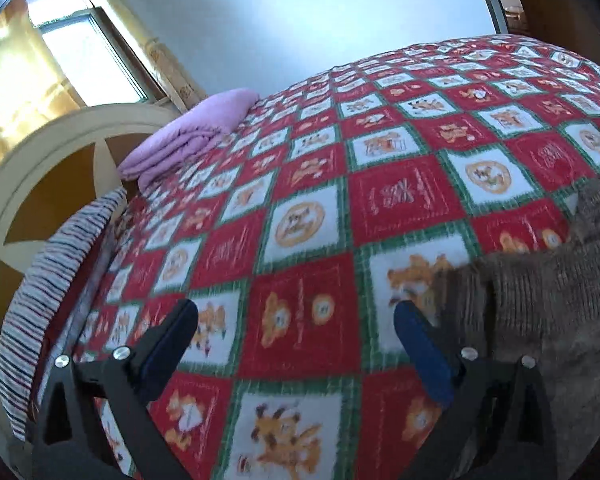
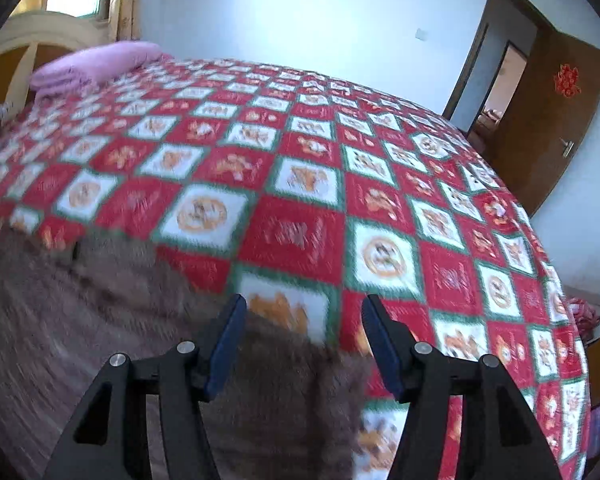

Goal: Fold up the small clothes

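Note:
A brown knitted garment (image 1: 548, 304) lies on the red, white and green checked bedspread (image 1: 300, 208). In the left wrist view it sits at the right, just beyond my right finger. My left gripper (image 1: 296, 308) is open and empty above the bedspread, left of the garment. In the right wrist view the garment (image 2: 100, 300) fills the lower left and reaches under the jaws. My right gripper (image 2: 304, 304) is open and empty over the garment's right edge on the bedspread (image 2: 300, 160).
A folded pink blanket (image 1: 188, 136) lies at the head of the bed, also seen in the right wrist view (image 2: 88, 64). A striped pillow (image 1: 52, 288) leans on the cream and brown headboard (image 1: 32, 168). A brown door (image 2: 548, 112) stands open at the right.

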`<state>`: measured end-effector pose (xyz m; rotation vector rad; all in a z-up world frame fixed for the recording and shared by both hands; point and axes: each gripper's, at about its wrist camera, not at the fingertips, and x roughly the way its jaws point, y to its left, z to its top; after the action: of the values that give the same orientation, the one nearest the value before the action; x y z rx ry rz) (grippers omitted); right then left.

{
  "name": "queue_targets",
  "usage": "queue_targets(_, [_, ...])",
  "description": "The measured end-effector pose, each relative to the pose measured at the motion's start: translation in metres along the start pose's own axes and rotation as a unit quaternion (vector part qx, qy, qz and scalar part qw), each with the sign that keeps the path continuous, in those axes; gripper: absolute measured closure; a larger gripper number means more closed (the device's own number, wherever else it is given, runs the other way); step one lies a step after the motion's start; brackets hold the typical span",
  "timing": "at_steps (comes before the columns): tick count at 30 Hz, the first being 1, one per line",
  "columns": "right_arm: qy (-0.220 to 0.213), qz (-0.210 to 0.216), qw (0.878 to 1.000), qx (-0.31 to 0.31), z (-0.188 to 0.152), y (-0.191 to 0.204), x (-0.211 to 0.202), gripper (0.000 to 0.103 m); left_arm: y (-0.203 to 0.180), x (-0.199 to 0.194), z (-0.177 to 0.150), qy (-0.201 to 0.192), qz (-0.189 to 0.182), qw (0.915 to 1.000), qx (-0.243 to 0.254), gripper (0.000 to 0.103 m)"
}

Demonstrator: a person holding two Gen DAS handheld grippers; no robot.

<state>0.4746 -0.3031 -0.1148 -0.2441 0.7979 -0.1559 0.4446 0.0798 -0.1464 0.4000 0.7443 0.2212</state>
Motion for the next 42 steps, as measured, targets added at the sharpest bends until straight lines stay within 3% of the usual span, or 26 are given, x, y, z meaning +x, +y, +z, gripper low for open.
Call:
queue_targets(2, [-0.002,0.011,1.0,-0.004,-0.018,-0.003,-0.008,0.042,0.004,-0.011,-0.015,-0.004,-0.01,0.9999,-0.006,0.002])
queue_targets(5, [0.002,0.055,0.998,0.023,-0.045,-0.018,-0.018,0.042,0.003,-0.031,-0.03,-0.013,-0.062,0.9978,-0.016,0.002])
queue_targets(9, [0.014,0.086,0.993,0.077,-0.06,-0.042,-0.014,0.045,-0.014,-0.043,-0.023,-0.032,-0.105,0.9938,-0.012,0.004])
queue_targets(10, [0.016,0.088,0.993,0.08,-0.059,-0.043,-0.011,0.057,-0.019,-0.044,-0.021,-0.036,-0.112,0.9931,-0.009,0.012])
queue_targets(11, [0.019,0.087,0.993,0.08,-0.058,-0.043,-0.007,0.061,-0.026,-0.043,-0.018,-0.034,-0.124,0.9917,-0.005,0.021])
queue_targets(14, [0.032,0.102,0.991,0.082,-0.057,-0.041,0.006,0.068,-0.038,-0.036,-0.014,-0.018,-0.161,0.9868,-0.005,0.035])
queue_targets(19, [0.036,0.098,0.992,0.07,-0.061,-0.029,0.016,0.091,-0.052,-0.022,-0.018,0.014,-0.201,0.9793,-0.015,0.059])
queue_targets(21, [0.031,0.095,0.993,0.062,-0.063,-0.026,0.015,0.094,-0.051,-0.023,-0.018,0.013,-0.218,0.9757,-0.018,0.068])
queue_targets(23, [0.023,0.092,0.994,0.06,-0.063,-0.026,0.012,0.096,-0.05,-0.022,-0.018,0.012,-0.237,0.9711,-0.023,0.092])
queue_targets(33, [-0.069,0.079,0.992,0.073,-0.035,-0.033,-0.031,0.098,-0.039,-0.033,-0.014,-0.029,-0.227,0.9723,-0.045,0.095])
queue_targets(37, [-0.039,0.062,0.994,0.079,-0.034,-0.034,-0.008,0.098,-0.05,-0.022,-0.017,-0.01,-0.217,0.9758,-0.029,0.094])
queue_targets(39, [0.026,0.072,0.994,0.076,-0.04,-0.03,0.02,0.097,-0.05,-0.023,-0.018,-0.004,-0.207,0.9781,-0.027,0.087])
queue_targets(40, [0.048,0.07,0.993,0.077,-0.044,-0.029,0.03,0.094,-0.048,-0.025,-0.017,-0.006,-0.205,0.9784,-0.03,0.077])
queue_targets(41, [0.049,0.062,0.994,0.074,-0.048,-0.029,0.031,0.089,-0.042,-0.028,-0.016,-0.009,-0.196,0.9799,-0.039,0.055])
queue_targets(42, [0.043,0.054,0.995,0.072,-0.05,-0.029,0.028,0.074,-0.036,-0.033,-0.016,-0.018,-0.19,0.9804,-0.049,0.044])
